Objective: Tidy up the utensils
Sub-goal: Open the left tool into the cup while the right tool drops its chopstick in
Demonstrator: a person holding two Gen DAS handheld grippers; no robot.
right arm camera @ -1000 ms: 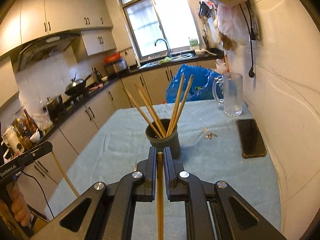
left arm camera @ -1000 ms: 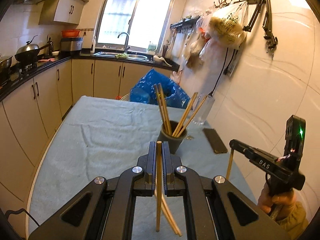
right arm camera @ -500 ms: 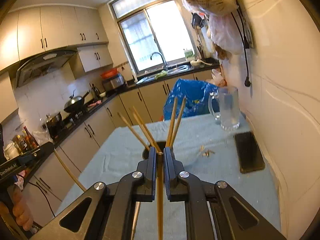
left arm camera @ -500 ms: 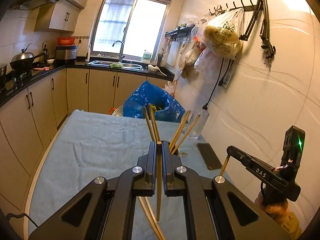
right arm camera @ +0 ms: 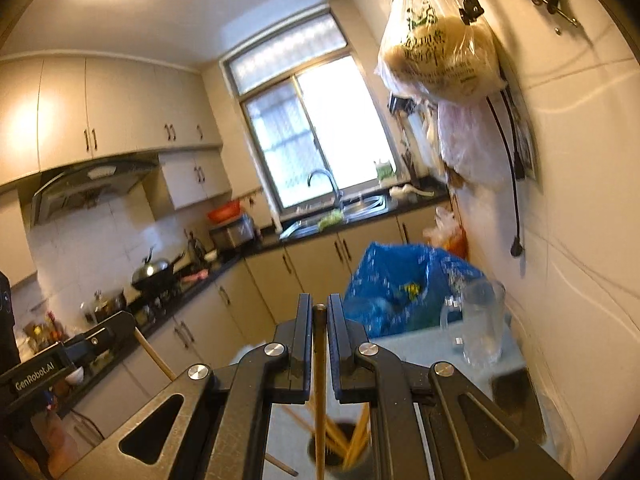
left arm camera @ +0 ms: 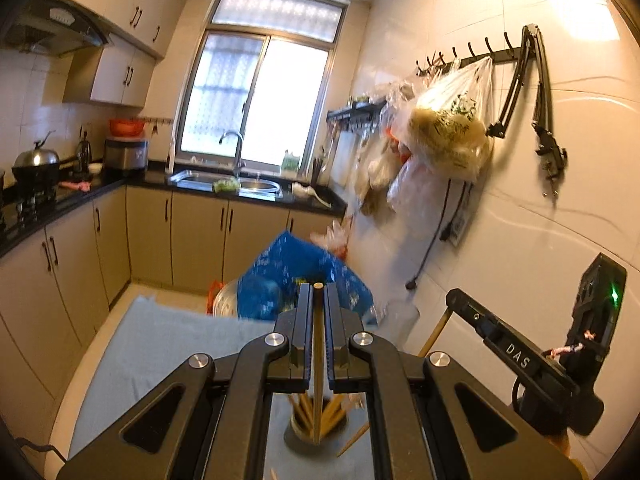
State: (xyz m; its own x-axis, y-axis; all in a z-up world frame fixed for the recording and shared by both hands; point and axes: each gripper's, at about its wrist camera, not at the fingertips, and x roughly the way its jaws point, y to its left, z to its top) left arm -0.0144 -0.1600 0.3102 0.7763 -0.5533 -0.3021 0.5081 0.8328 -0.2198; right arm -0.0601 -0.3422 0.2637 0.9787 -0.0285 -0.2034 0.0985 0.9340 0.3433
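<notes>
Left wrist: slim tan wooden chopstick [left arm camera: 318, 360] hangs upright above cup [left arm camera: 316, 438].

- A home kitchen.
- A sink [left arm camera: 240, 185] with a faucet [left arm camera: 235, 145] under the window [left arm camera: 256, 96].
- A wok [right arm camera: 154, 274] on the stove, a range hood [right arm camera: 90, 184] above.
- Beige cabinets [left arm camera: 192, 236].

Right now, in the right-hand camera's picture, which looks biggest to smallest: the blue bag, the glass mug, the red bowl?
1. blue bag, clearly the largest.
2. glass mug.
3. red bowl, smallest, though it sits far back on the counter, so distance shrinks it; its true size against the mug is unsure.
</notes>
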